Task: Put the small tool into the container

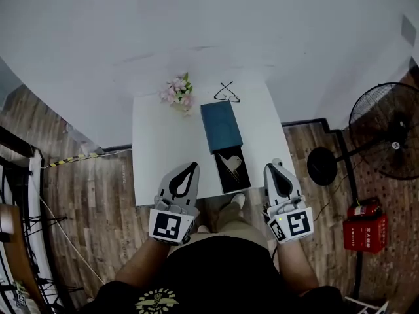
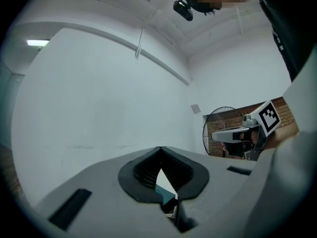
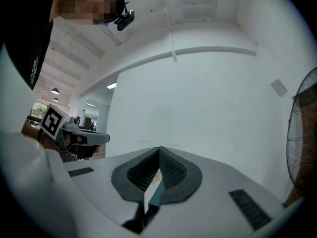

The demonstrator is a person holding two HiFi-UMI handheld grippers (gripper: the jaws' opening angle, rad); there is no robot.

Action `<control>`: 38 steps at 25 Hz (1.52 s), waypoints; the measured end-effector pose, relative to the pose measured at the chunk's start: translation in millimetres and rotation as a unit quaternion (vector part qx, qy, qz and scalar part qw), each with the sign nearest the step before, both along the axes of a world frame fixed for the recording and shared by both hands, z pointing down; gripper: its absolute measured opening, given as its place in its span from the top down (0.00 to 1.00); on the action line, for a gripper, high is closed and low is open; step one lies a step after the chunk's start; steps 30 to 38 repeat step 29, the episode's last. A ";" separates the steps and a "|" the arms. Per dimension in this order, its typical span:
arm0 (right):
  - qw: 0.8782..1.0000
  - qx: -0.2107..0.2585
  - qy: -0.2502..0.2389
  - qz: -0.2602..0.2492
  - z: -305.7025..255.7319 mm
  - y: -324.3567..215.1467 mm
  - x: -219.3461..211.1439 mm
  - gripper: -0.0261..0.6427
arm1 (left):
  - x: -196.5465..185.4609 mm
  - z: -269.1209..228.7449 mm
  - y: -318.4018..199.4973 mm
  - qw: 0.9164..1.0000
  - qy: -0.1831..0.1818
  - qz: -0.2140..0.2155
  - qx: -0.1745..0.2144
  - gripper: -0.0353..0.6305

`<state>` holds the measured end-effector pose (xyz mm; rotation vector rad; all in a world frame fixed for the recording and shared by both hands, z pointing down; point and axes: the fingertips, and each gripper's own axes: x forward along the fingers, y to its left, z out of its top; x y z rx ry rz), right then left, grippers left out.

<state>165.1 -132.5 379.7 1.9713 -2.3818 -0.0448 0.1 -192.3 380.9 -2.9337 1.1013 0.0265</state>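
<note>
Left claw [image 1: 194, 166] and right claw [image 1: 272, 168] are both closed, holding nothing. Between them, slightly ahead, a small pale tool [image 1: 229, 163] appears to lie inside the open black box [image 1: 239, 179]. Any approach should avoid jolting that box.

The table's [image 1: 154, 142] left half lies bare, open from the near edge back to the flowers [image 1: 178, 93] at the rear. Down the middle, a blue lid [image 1: 220, 126] and a black box [image 1: 232, 169] just in front of it form a line reaching the near edge. A bare strip runs along their right side. Glasses [image 1: 226, 93] lie behind the lid, near the wall [image 1: 196, 31]. A fan [image 1: 386, 133] stands on the floor [image 1: 105, 195], well off to the right.
</note>
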 end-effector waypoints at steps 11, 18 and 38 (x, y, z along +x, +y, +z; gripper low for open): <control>1.000 -0.024 -0.003 -0.020 7.4 11.7 32.0 0.96 | 29.8 1.9 11.5 1.000 -0.016 -0.020 -0.010 0.94; 0.997 -0.032 -0.009 -0.070 8.7 1.0 63.6 0.96 | 51.3 -0.5 -13.4 0.996 -0.035 -0.086 -0.013 0.94; 0.985 -0.035 -0.025 -0.168 15.1 -38.4 98.9 0.96 | 92.3 -2.4 -4.0 0.986 -0.066 -0.154 -0.004 0.94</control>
